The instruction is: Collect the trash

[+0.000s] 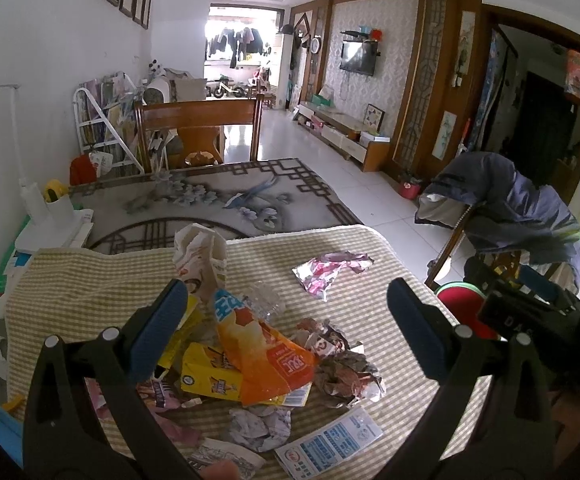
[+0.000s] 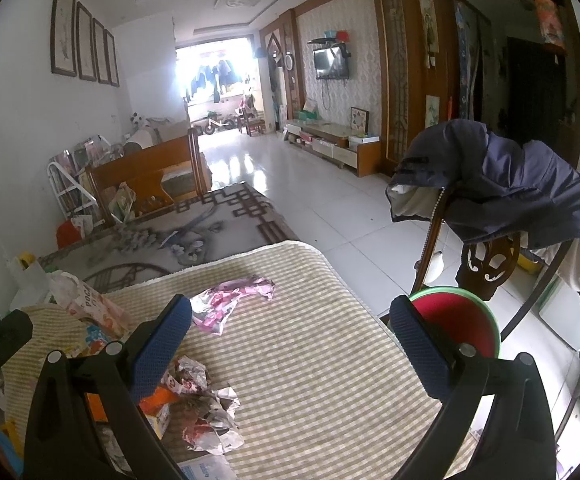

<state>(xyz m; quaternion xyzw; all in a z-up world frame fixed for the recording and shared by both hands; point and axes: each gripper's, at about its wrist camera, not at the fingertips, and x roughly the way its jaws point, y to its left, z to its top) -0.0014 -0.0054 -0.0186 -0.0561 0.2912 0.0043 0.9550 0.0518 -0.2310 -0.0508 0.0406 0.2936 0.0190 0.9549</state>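
A heap of crumpled trash lies on the checked mat (image 1: pixel 369 248): an orange snack bag (image 1: pixel 268 360), a yellow wrapper (image 1: pixel 206 372), a clear crushed plastic piece (image 1: pixel 264 298), a white crumpled bag (image 1: pixel 200 252) and brown wrappers (image 1: pixel 345 376). A pink foil wrapper (image 1: pixel 329 270) lies apart, farther back, and shows as the pink foil wrapper (image 2: pixel 230 300) in the right wrist view. My left gripper (image 1: pixel 288 308) hangs open just above the heap, holding nothing. My right gripper (image 2: pixel 290 324) is open over bare mat (image 2: pixel 309 360), right of the crumpled brown wrappers (image 2: pixel 206 408). A red bowl with a green rim (image 2: pixel 461 324) sits below the table's right edge.
A blue-and-white packet (image 1: pixel 329 440) lies at the mat's near edge. A white holder (image 1: pixel 56 212) stands at the table's left. A wooden chair (image 1: pixel 200 128) is behind the table, and another chair with a dark jacket (image 2: pixel 509 188) stands right.
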